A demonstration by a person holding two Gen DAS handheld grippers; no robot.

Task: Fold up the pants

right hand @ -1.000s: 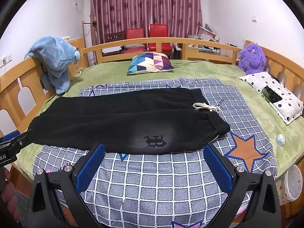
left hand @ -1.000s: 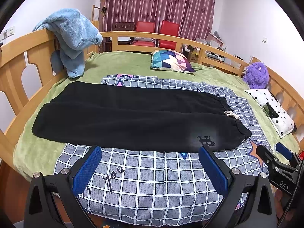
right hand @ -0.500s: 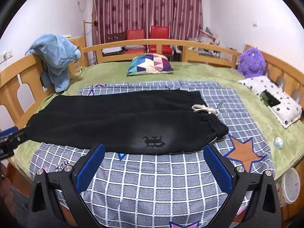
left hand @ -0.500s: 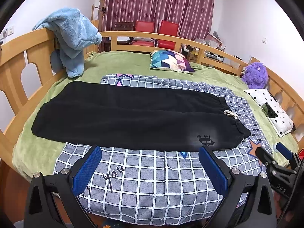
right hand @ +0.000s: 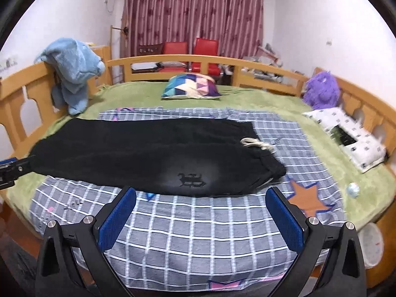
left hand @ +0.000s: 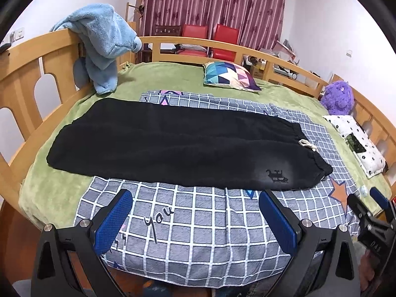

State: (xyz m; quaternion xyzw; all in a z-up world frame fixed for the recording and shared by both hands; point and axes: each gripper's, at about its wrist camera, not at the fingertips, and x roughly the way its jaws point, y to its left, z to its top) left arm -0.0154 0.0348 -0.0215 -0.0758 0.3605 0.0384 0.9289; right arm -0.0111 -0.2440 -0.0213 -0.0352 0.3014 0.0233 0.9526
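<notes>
A: Status check. Where do your pants (left hand: 178, 148) sit?

B: Ahead of both grippers, flat on the checked blanket (left hand: 198, 222) on the bed. They look folded once lengthwise, one leg over the other; waistband with its drawstring (right hand: 257, 144) lies ahead and right of your right gripper (right hand: 200, 212), leg ends far left.

A: Gripper state?

B: Your left gripper (left hand: 198, 212) is spread wide, holding nothing, short of the near edge of the pants. Your right gripper is the same: released, empty, not touching cloth.

A: Progress?

B: Judged early. The lengthwise fold seems done; the crosswise folds, leg ends toward waistband, are left. No grasp yet made for them.
</notes>
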